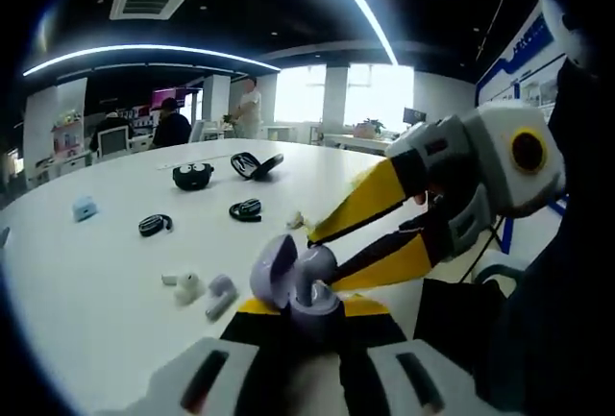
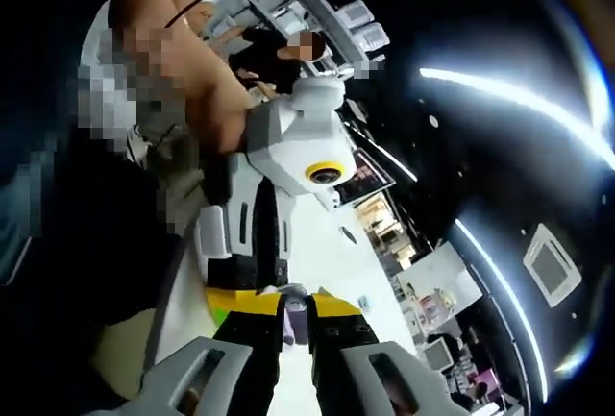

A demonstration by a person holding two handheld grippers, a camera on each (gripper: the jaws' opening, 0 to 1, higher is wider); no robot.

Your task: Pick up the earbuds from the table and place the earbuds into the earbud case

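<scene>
Left gripper (image 1: 298, 315) clamped on lavender earbud case (image 1: 300, 281) at lower centre, lid tilted upper left; right gripper (image 1: 322, 260) narrow beside it; bare tabletop (image 1: 86, 291) leftward.

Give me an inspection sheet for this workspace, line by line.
Surface: round white table, glossy.
Job's things: open lavender earbud case between the left gripper jaws; white earbud and lavender earbud lying on the table beside it.
Clutter: black earbud cases, black rounded pouch, small light-blue case.
Grippers: left shut on the case; right gripper, yellow-jawed, reaching its tips into the case; whether it holds anything cannot be told.
Cables: nothing seen.
Surroundings: office, ceiling light strips, people standing beyond the table.
</scene>
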